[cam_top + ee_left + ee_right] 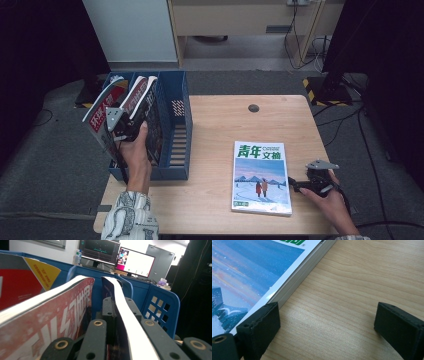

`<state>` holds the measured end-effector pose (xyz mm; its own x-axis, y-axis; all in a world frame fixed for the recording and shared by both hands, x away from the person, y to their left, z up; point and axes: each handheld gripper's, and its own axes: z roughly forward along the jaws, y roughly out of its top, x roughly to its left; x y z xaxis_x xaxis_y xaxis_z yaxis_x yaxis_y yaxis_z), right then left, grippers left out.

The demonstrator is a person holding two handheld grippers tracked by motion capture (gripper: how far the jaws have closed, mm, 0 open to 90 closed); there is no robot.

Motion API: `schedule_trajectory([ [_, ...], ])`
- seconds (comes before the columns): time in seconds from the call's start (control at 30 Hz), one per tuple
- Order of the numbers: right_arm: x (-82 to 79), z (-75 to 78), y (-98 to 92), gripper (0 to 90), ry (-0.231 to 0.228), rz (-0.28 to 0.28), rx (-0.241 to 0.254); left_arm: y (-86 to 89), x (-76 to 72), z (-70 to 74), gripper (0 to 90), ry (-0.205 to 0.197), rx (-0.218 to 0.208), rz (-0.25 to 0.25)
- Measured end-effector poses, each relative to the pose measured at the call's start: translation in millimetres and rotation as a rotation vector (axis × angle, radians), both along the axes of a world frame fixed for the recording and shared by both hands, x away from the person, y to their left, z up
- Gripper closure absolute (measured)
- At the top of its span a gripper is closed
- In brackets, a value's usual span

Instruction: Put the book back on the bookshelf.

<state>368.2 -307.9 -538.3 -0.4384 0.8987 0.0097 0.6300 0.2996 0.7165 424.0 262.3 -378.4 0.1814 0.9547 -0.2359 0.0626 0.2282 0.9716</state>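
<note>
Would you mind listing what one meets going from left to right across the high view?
Red magazine leaning at the rack's left → left gripper shut on a dark magazine → blue file rack → magazine with a snowy cover lying flat on the wooden table → right gripper.

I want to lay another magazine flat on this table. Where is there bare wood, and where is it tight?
Free: the table between the blue file rack and the magazine lying flat, and the far strip by the round hole. Tight: the rack's left slots, where the left gripper grips a magazine, and the near right edge by the right gripper.
</note>
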Motion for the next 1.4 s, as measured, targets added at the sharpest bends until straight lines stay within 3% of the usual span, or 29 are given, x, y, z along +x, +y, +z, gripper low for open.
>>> schedule_trajectory([
  [0.13, 0.0, 0.0, 0.0, 6.8, 0.000, 0.000, 0.000, 0.2, 1.5, -0.2, 81.2, -0.006, -0.019, 0.012],
  [0.9, 0.0, 0.3, -0.3, 6.8, 0.004, 0.004, 0.001, -2.7, 11.5, -3.7, 80.5, -0.004, -0.006, 0.021],
  [1.23, 0.0, 0.0, -0.1, 6.8, 0.001, 0.001, 0.000, 1.7, 11.0, -4.8, 77.4, -0.013, -0.036, 0.040],
  [1.4, 0.0, 0.0, -0.1, 6.8, 0.000, 0.001, 0.000, 0.1, 7.3, -2.8, 73.2, -0.017, -0.004, 0.046],
])
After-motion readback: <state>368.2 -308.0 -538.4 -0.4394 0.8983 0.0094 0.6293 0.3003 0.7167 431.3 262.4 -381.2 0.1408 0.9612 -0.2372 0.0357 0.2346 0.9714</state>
